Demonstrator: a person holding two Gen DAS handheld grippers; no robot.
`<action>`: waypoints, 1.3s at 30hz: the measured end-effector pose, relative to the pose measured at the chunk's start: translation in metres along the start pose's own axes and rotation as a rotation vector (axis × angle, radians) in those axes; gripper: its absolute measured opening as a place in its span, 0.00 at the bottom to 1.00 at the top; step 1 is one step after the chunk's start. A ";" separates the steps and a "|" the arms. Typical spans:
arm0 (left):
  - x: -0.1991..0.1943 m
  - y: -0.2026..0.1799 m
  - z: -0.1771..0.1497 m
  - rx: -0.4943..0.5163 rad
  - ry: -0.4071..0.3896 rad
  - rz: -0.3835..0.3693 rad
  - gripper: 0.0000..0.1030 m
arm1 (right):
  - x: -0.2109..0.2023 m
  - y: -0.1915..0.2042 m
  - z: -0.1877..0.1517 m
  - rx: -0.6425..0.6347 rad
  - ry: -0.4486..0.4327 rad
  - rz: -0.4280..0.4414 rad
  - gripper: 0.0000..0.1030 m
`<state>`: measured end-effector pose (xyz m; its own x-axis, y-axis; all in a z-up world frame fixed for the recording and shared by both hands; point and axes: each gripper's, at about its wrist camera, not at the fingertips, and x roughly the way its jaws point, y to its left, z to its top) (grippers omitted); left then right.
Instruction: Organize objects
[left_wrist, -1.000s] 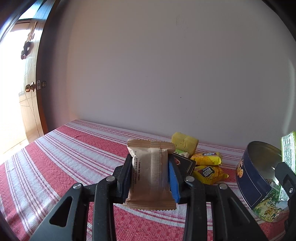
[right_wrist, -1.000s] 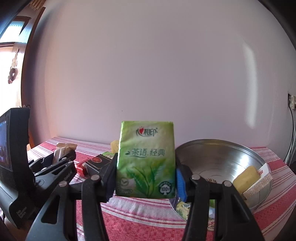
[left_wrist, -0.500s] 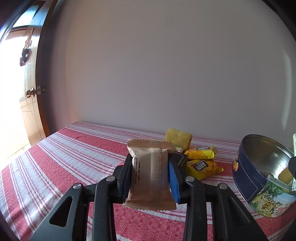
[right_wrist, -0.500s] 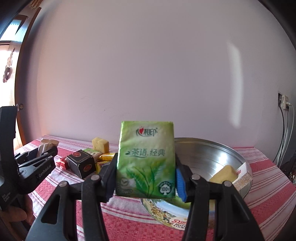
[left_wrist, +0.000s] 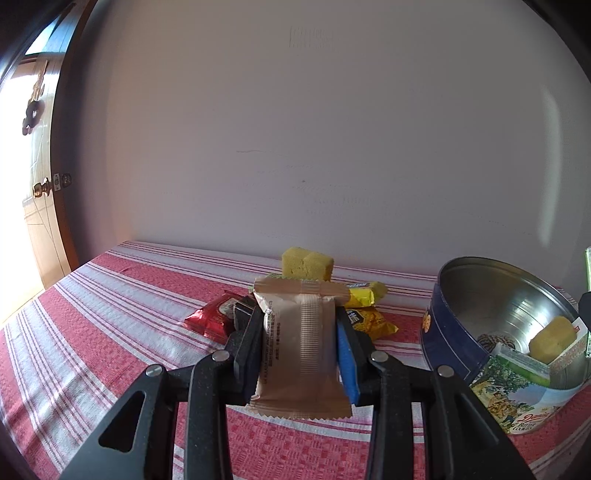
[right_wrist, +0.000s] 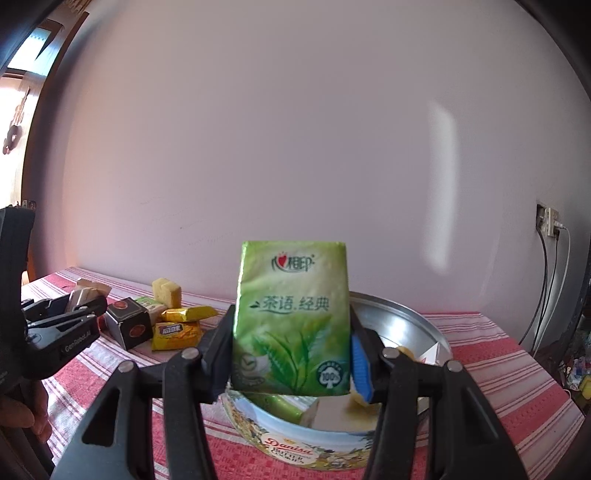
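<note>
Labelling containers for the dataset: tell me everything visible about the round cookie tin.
The cookie tin is round and open, no lid in view. The outer wall is dark blue with a painted countryside scene and "Danisa" butter-cookies lettering; the inside is bare shiny metal. It stands upright on the red-striped cloth, right of the snack pile. Inside lie a yellow sponge block, a green packet and a white-edged piece. The right tool holds a green tissue pack above it.

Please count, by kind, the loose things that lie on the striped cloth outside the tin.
Yellow packets: 2
Yellow spongy block: 1
Red packet: 1
Black box: 1
Green packet: 1
Total: 6
</note>
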<state>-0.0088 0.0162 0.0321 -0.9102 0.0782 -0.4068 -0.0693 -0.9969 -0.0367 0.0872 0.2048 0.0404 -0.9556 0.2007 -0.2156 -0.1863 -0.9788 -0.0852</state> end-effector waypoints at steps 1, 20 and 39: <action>-0.001 -0.005 -0.001 0.002 0.003 -0.011 0.37 | 0.000 -0.003 0.001 0.005 0.000 -0.005 0.52; -0.020 -0.078 0.017 0.058 -0.084 -0.139 0.37 | 0.007 -0.072 0.008 0.099 0.007 -0.101 0.52; -0.008 -0.128 0.008 0.118 0.008 -0.252 0.37 | 0.044 -0.094 0.000 0.107 0.107 -0.125 0.52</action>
<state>0.0041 0.1435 0.0475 -0.8547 0.3236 -0.4058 -0.3410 -0.9395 -0.0310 0.0630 0.3054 0.0390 -0.8950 0.3184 -0.3124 -0.3304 -0.9437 -0.0151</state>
